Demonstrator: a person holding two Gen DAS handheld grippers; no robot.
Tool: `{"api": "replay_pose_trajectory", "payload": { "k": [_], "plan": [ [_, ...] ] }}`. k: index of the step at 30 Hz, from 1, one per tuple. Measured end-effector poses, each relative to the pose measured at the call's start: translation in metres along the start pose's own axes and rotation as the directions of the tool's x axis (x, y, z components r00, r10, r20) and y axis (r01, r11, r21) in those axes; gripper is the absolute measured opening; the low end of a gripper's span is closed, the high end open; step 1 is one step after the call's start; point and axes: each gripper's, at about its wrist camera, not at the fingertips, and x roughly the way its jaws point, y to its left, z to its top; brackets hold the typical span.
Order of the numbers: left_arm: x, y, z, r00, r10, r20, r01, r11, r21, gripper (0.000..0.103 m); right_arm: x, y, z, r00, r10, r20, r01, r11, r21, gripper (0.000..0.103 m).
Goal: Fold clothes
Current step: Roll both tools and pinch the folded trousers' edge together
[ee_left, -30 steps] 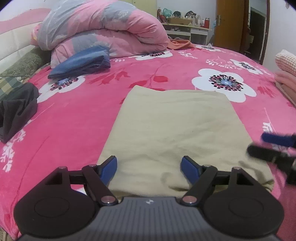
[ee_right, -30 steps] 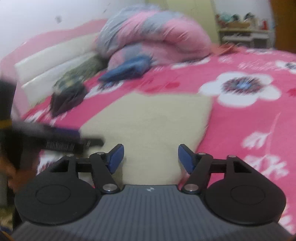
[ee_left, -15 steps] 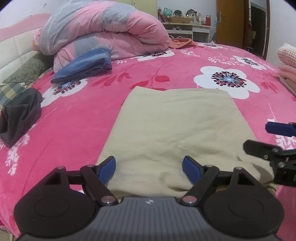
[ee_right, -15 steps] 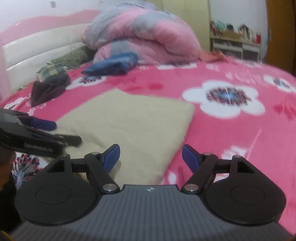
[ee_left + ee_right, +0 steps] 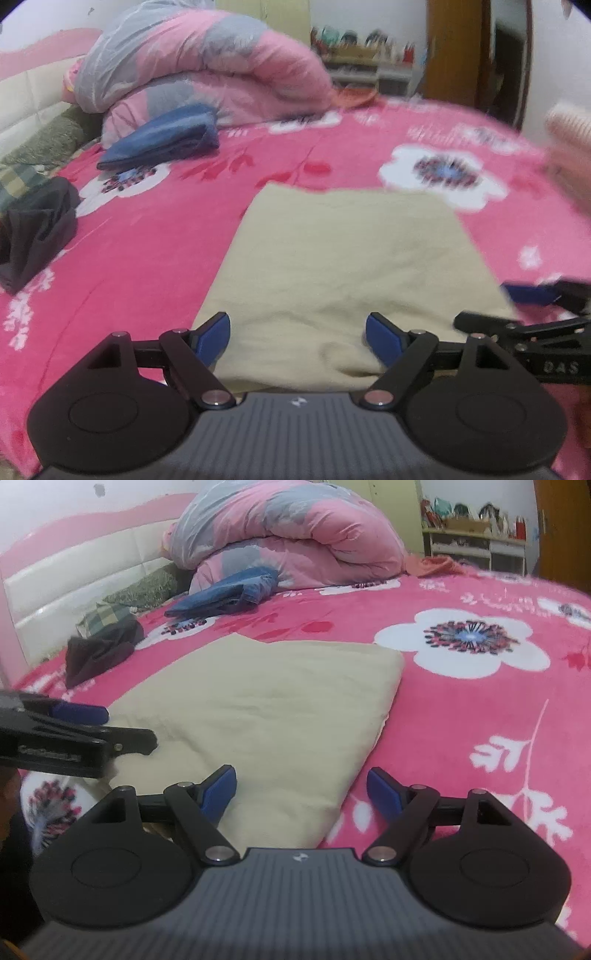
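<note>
A folded beige garment (image 5: pixel 343 266) lies flat on the pink flowered bed (image 5: pixel 147 229); it also shows in the right wrist view (image 5: pixel 266 709). My left gripper (image 5: pixel 297 338) is open over the garment's near edge, holding nothing. My right gripper (image 5: pixel 301 788) is open over the garment's near right corner, holding nothing. The right gripper shows at the right edge of the left wrist view (image 5: pixel 532 306), the left gripper at the left edge of the right wrist view (image 5: pixel 110 727).
A folded blue garment (image 5: pixel 162 138) lies at the back left before a rolled pink and grey quilt (image 5: pixel 199 70). A dark garment (image 5: pixel 33 229) lies at the left. Pink folded items (image 5: pixel 570 147) sit at the right. A shelf (image 5: pixel 476 542) and door stand behind.
The right gripper swung right and settled at the garment's near right corner. The left gripper shifted slightly toward the near edge. Both stayed open; the garment has not moved.
</note>
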Motion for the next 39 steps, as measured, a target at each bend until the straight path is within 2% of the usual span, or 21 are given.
{"api": "replay_pose_trajectory", "payload": {
  "k": [2, 5, 7, 9, 10, 12, 15, 17, 23, 26, 30, 33, 36, 39],
  "plan": [
    [-0.010, 0.019, 0.006, 0.998, -0.036, 0.053, 0.038, 0.998, -0.043, 0.085, -0.005, -0.009, 0.004, 0.999, 0.031, -0.006, -0.031, 0.998, 0.054, 0.079],
    [0.009, 0.058, 0.018, 0.990, -0.142, 0.002, 0.140, 0.978, -0.152, 0.087, -0.010, -0.027, 0.010, 0.997, 0.081, -0.004, -0.079, 0.986, 0.145, 0.079],
    [0.023, 0.084, 0.027, 0.975, -0.218, -0.032, 0.205, 0.951, -0.230, 0.084, -0.006, -0.044, 0.013, 0.990, 0.141, -0.008, -0.135, 0.959, 0.249, 0.079],
    [0.050, 0.106, 0.029, 0.947, -0.309, -0.091, 0.267, 0.911, -0.315, 0.078, 0.001, -0.061, 0.015, 0.978, 0.208, -0.022, -0.186, 0.916, 0.356, 0.079],
    [0.064, 0.115, 0.028, 0.930, -0.348, -0.118, 0.290, 0.891, -0.349, 0.077, 0.004, -0.068, 0.016, 0.969, 0.244, -0.026, -0.214, 0.894, 0.393, 0.079],
    [0.092, 0.130, 0.026, 0.889, -0.425, -0.170, 0.331, 0.853, -0.404, 0.073, 0.010, -0.078, 0.018, 0.951, 0.307, -0.030, -0.262, 0.856, 0.446, 0.079],
    [0.110, 0.137, 0.026, 0.847, -0.506, -0.161, 0.415, 0.820, -0.395, 0.073, 0.022, -0.089, 0.023, 0.926, 0.374, -0.053, -0.303, 0.819, 0.488, 0.073],
    [0.120, 0.136, 0.030, 0.822, -0.544, -0.166, 0.450, 0.801, -0.394, 0.073, 0.031, -0.094, 0.028, 0.914, 0.398, -0.076, -0.311, 0.809, 0.499, 0.064],
    [0.150, 0.130, 0.040, 0.740, -0.646, -0.189, 0.544, 0.739, -0.397, 0.068, 0.072, -0.110, 0.043, 0.871, 0.480, -0.103, -0.347, 0.750, 0.563, 0.044],
    [0.163, 0.124, 0.042, 0.710, -0.681, -0.180, 0.577, 0.709, -0.405, 0.065, 0.090, -0.115, 0.046, 0.854, 0.514, -0.088, -0.367, 0.713, 0.597, 0.033],
    [0.168, 0.115, 0.042, 0.720, -0.676, -0.156, 0.584, 0.713, -0.388, 0.058, 0.106, -0.116, 0.046, 0.842, 0.539, -0.036, -0.407, 0.677, 0.614, 0.024],
    [0.157, 0.110, 0.043, 0.749, -0.646, -0.150, 0.569, 0.742, -0.353, 0.047, 0.108, -0.113, 0.047, 0.848, 0.530, -0.004, -0.419, 0.675, 0.607, 0.022],
    [0.142, 0.103, 0.047, 0.782, -0.606, -0.142, 0.548, 0.779, -0.305, 0.033, 0.096, -0.103, 0.051, 0.872, 0.489, 0.008, -0.410, 0.723, 0.556, 0.021],
    [0.124, 0.101, 0.052, 0.798, -0.591, -0.120, 0.539, 0.788, -0.296, 0.027, 0.079, -0.093, 0.059, 0.887, 0.460, 0.040, -0.415, 0.758, 0.504, 0.018]
  ]
}}
